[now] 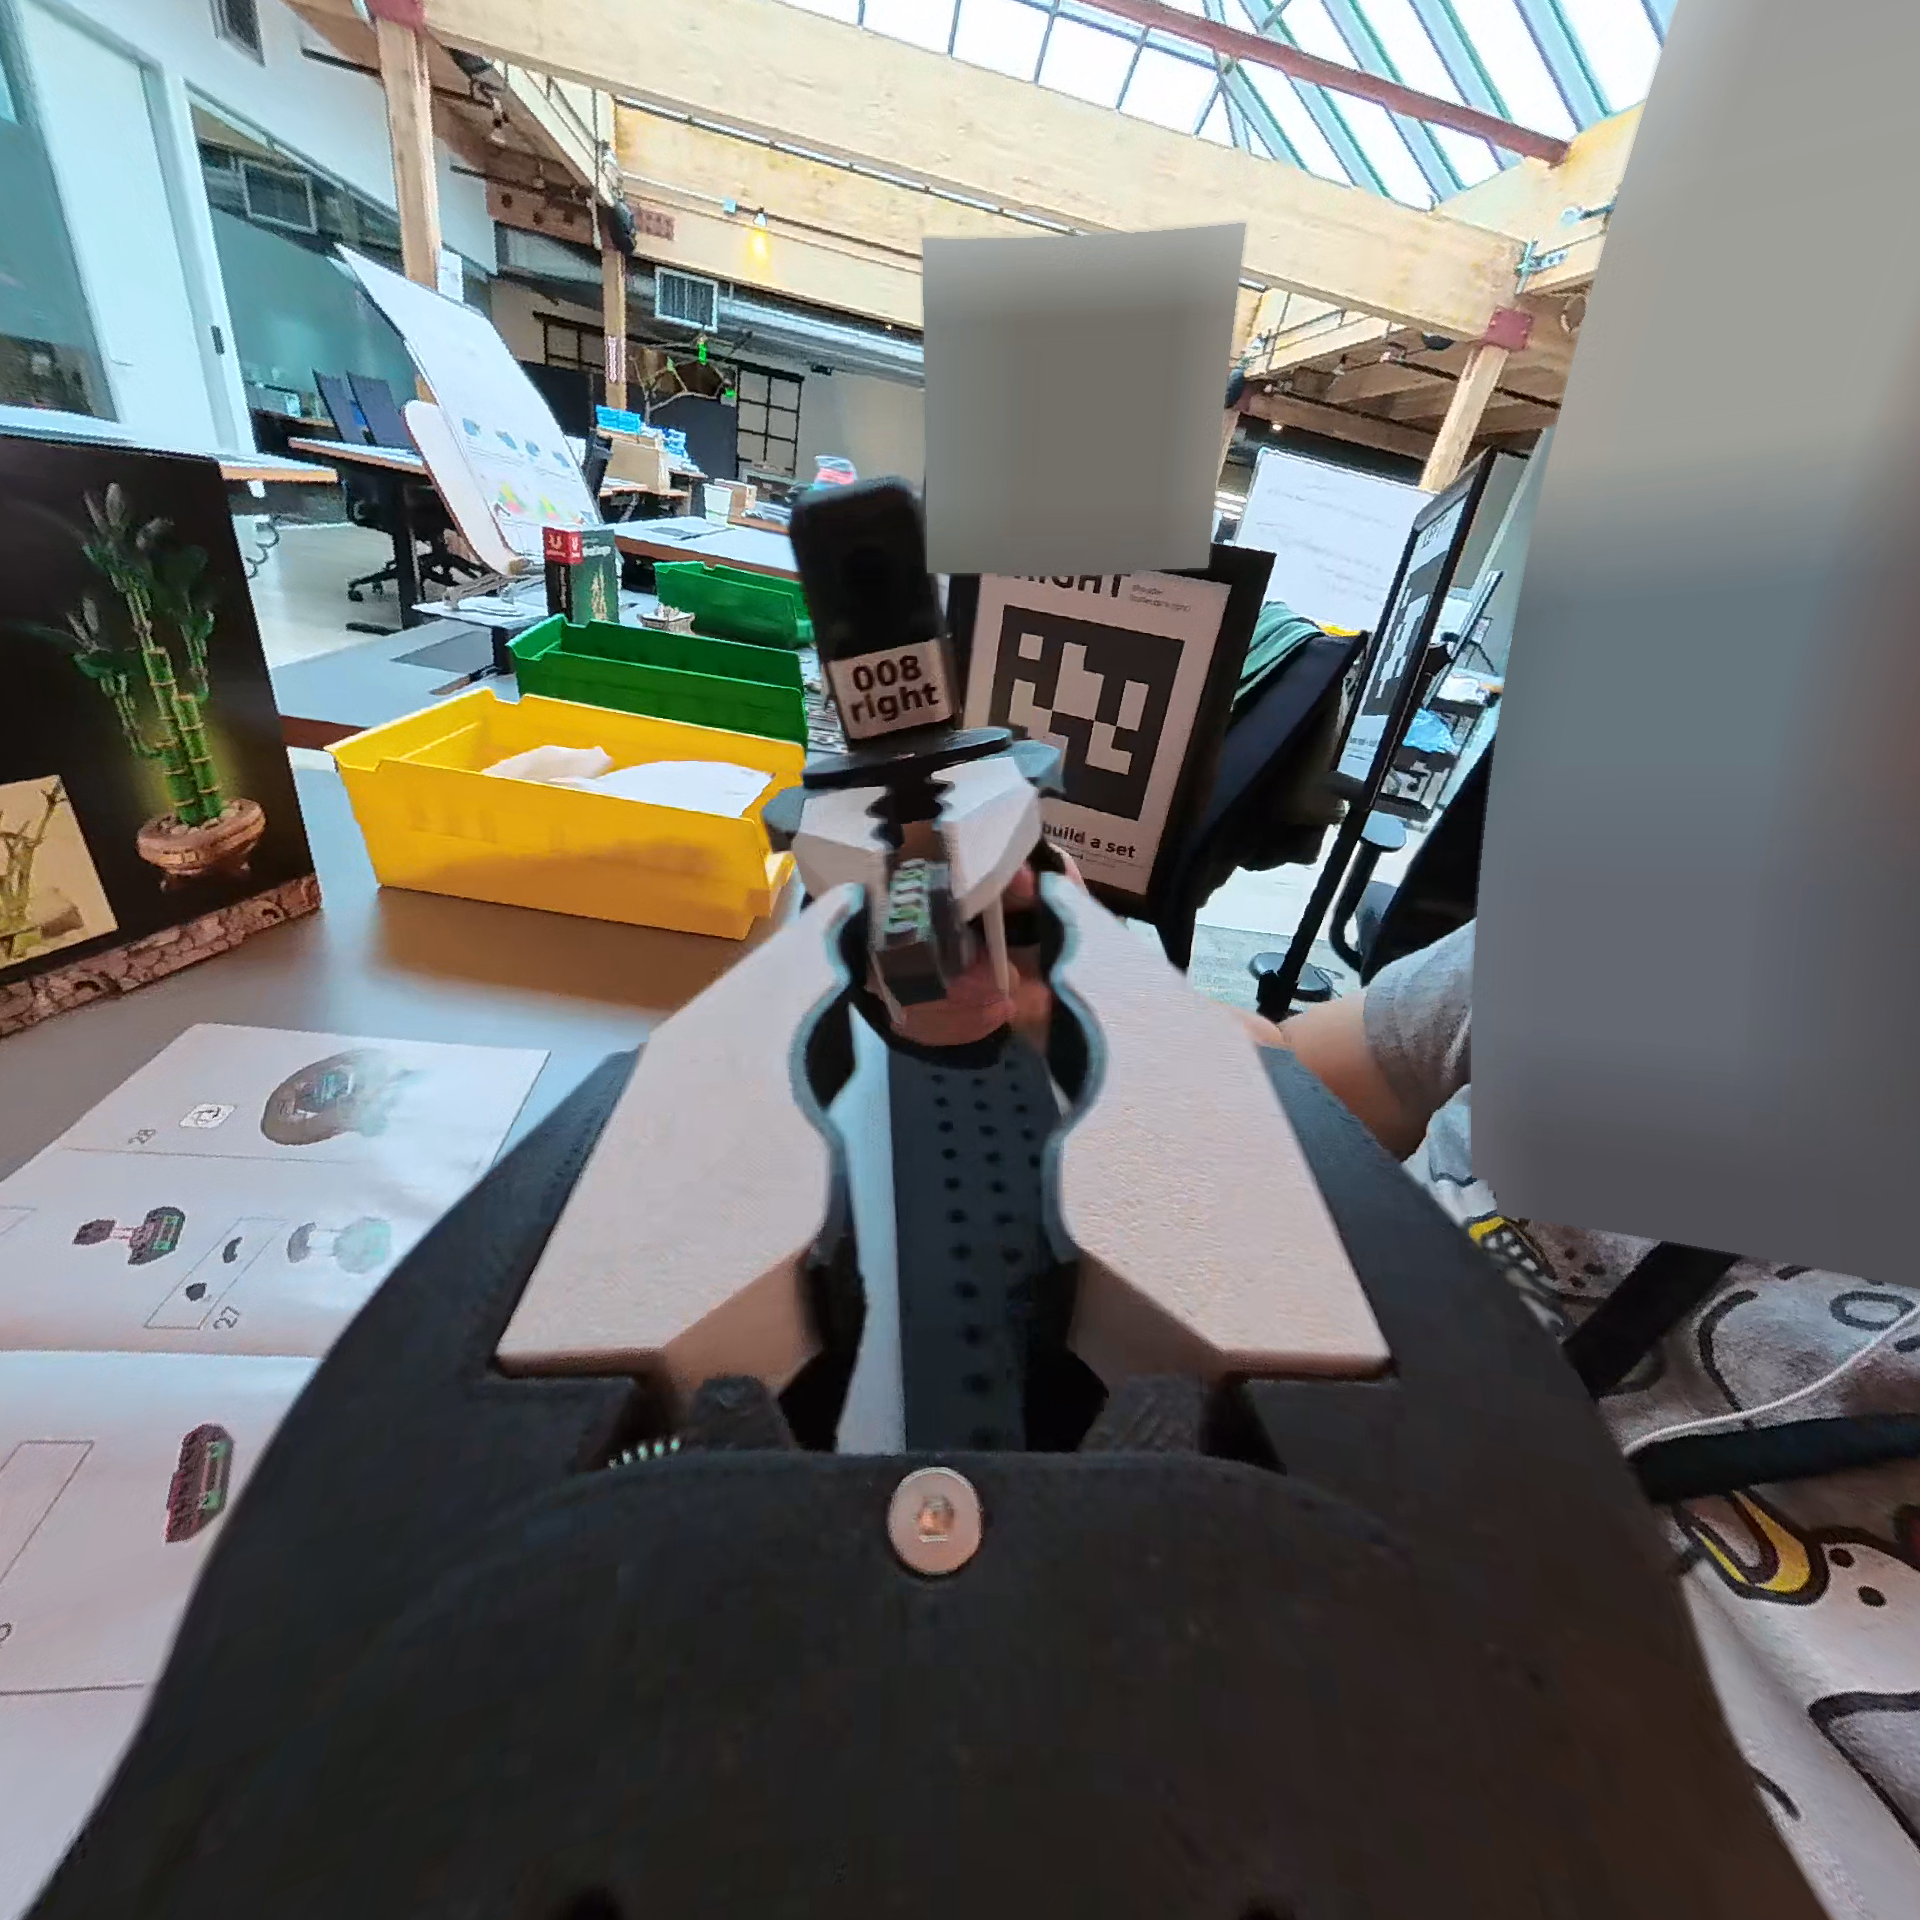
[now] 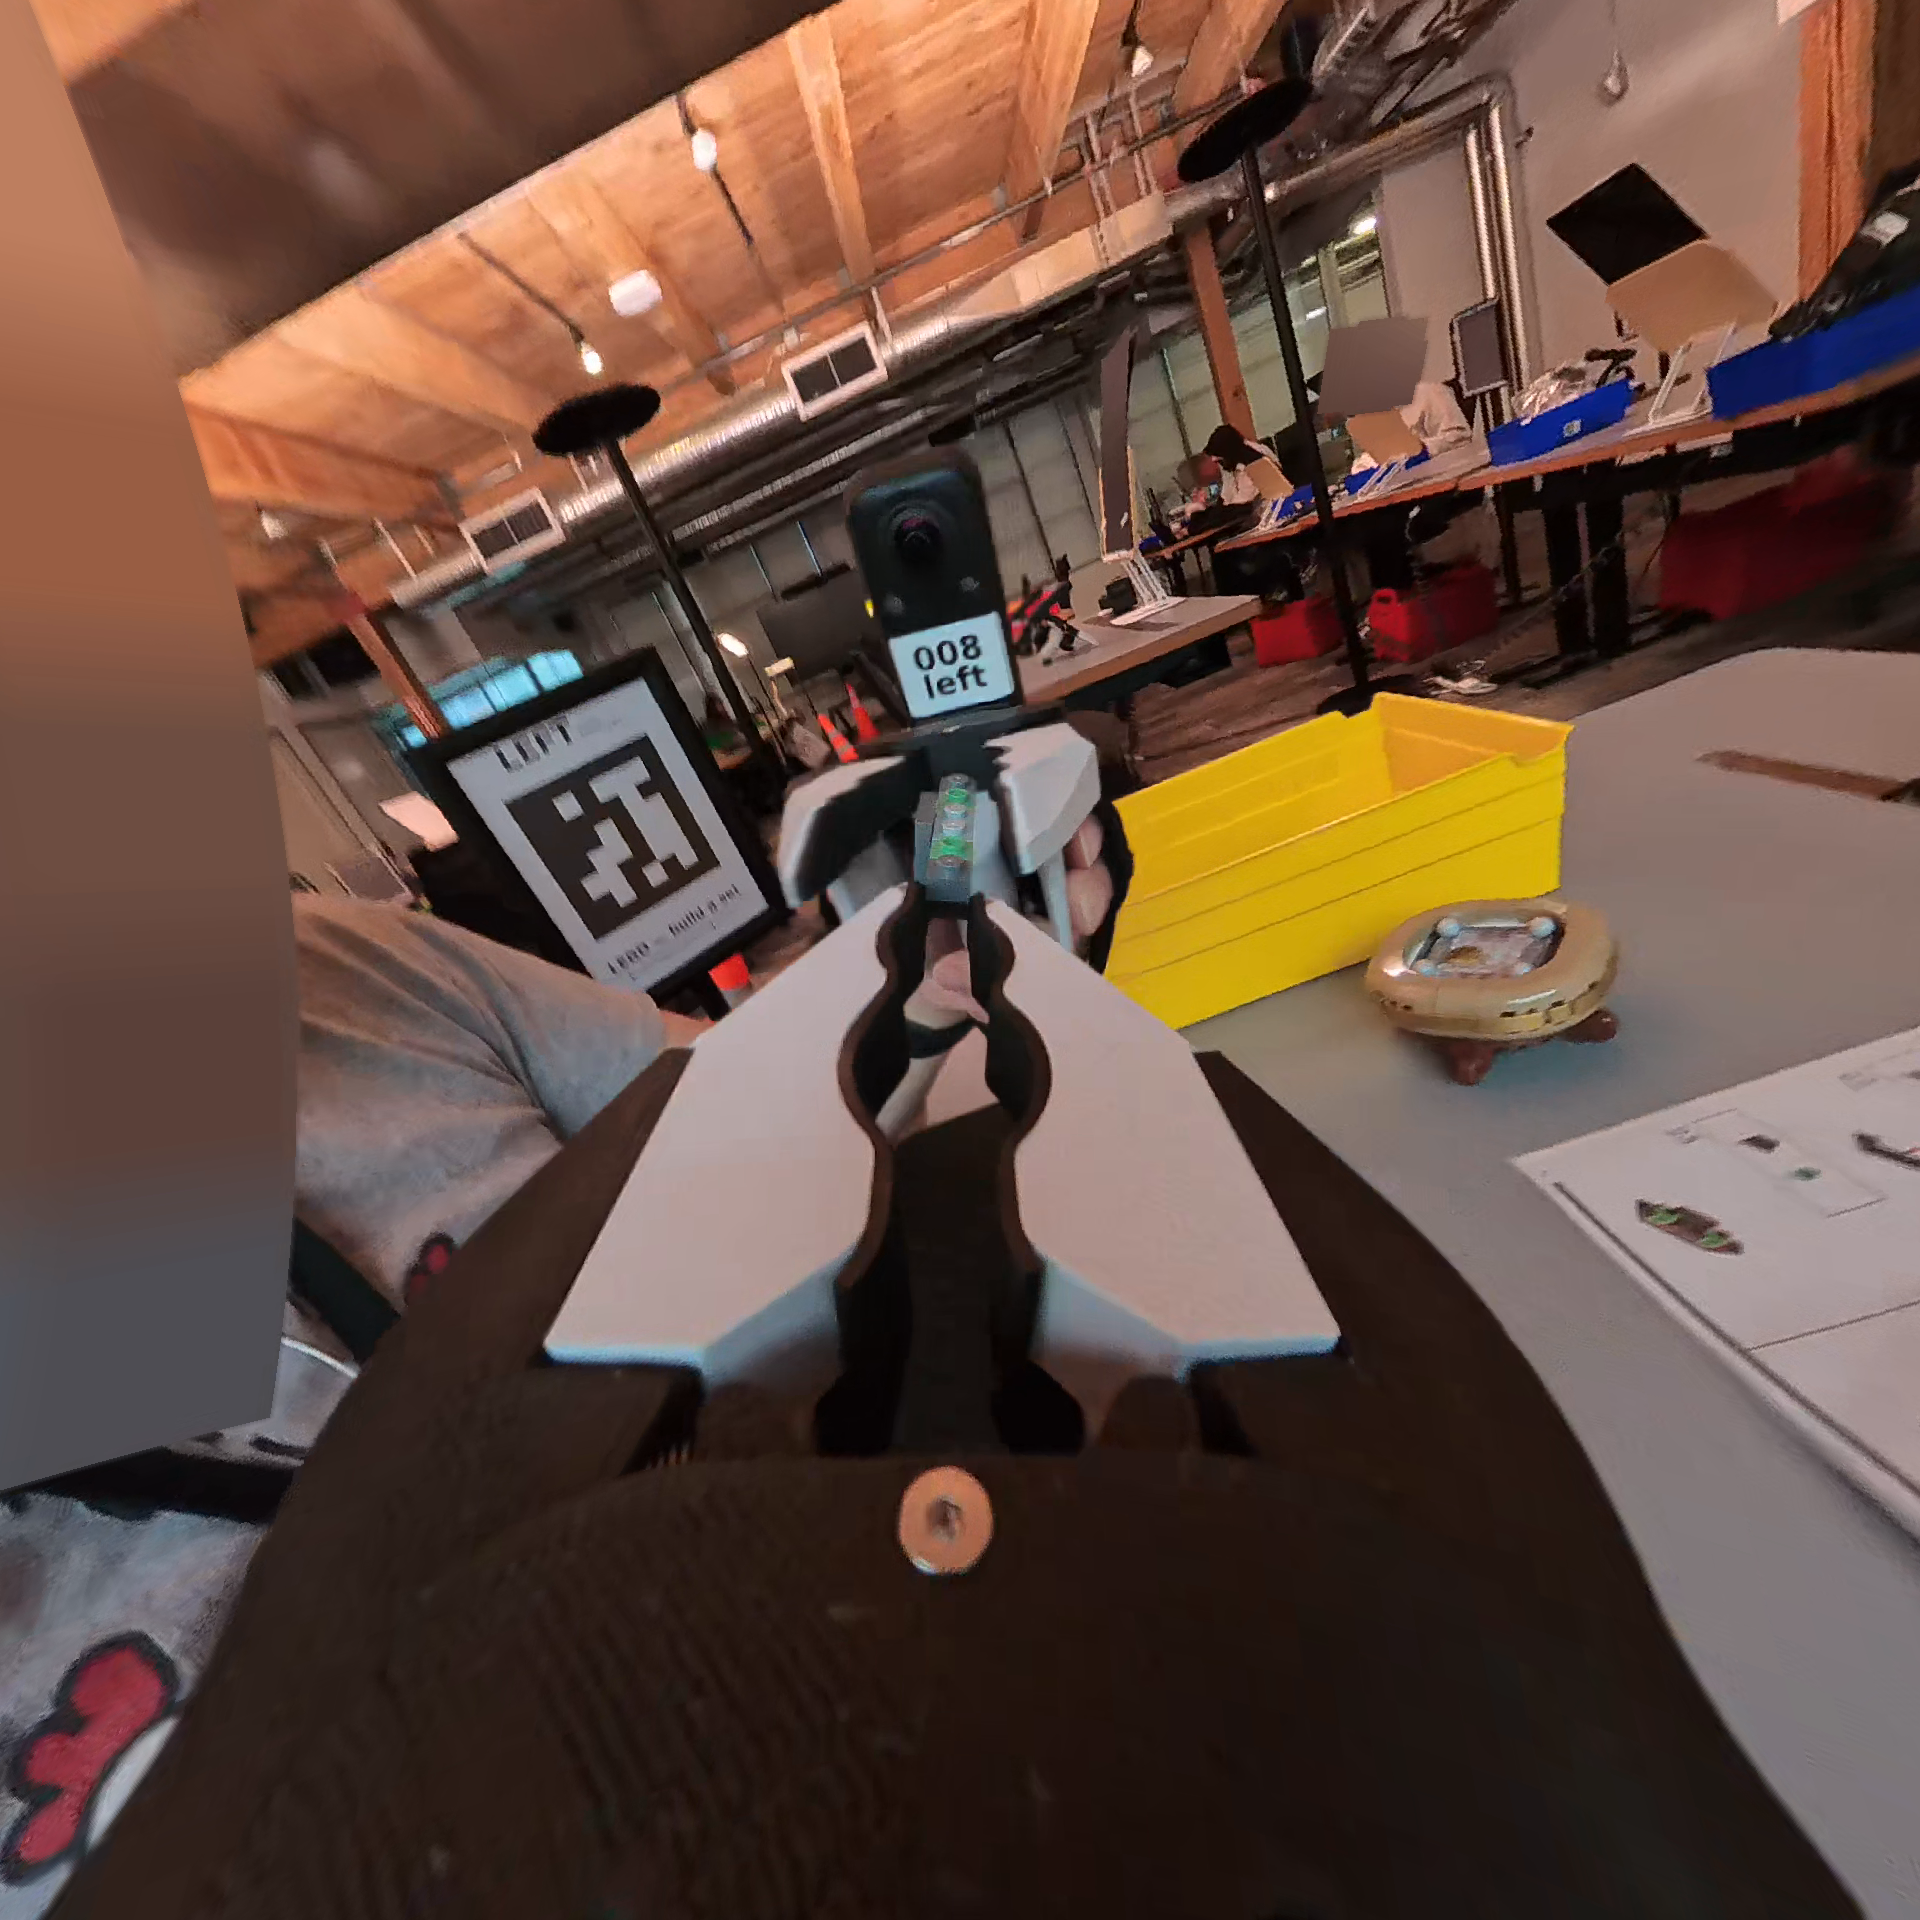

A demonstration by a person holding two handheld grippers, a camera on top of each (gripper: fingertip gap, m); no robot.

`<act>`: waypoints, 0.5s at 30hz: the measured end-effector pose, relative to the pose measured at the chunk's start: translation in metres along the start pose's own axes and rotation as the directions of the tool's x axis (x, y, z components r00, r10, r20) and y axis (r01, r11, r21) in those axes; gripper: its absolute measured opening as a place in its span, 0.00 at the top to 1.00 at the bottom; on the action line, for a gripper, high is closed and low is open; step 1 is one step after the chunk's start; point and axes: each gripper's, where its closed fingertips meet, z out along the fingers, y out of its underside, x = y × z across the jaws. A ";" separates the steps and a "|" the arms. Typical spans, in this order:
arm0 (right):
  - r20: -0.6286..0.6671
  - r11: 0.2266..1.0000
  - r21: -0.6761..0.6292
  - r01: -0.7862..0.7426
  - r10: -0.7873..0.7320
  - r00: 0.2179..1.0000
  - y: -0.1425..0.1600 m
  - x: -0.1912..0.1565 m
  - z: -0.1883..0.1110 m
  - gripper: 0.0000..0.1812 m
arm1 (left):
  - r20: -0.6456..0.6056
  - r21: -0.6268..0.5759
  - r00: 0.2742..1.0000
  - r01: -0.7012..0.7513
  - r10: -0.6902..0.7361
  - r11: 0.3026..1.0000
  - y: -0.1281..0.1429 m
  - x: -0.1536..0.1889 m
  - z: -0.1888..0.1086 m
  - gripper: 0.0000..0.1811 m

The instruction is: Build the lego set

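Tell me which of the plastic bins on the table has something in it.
The yellow bin, nearest the grippers: white bags or paper lie inside. The two green bins behind it are angled away, so their contents cannot be seen.

instruction booklet (image 1: 208, 1226) cut off at left edge, its drawings blurred

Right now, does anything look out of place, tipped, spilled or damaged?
Nothing stands out. Both hand-held grippers, left and right, meet on a small grey-and-green lego piece in the air. The tan lego base sits upright beside the yellow bin, with the instruction sheets flat on the table.
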 end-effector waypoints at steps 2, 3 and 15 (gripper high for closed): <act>0.020 0.996 0.037 -0.076 0.075 0.997 -0.002 0.002 -0.004 0.97 | 0.028 -0.029 0.998 -0.063 0.064 0.998 0.004 -0.001 -0.004 0.74; 0.024 0.992 0.047 -0.114 0.113 0.993 -0.002 0.004 -0.006 0.97 | 0.068 -0.053 0.990 -0.116 0.120 0.992 0.007 -0.006 -0.008 0.74; 0.034 0.958 -0.048 -0.283 0.284 0.958 0.021 0.005 0.000 0.97 | 0.087 -0.376 0.586 -0.730 0.806 0.571 0.018 -0.010 -0.008 0.88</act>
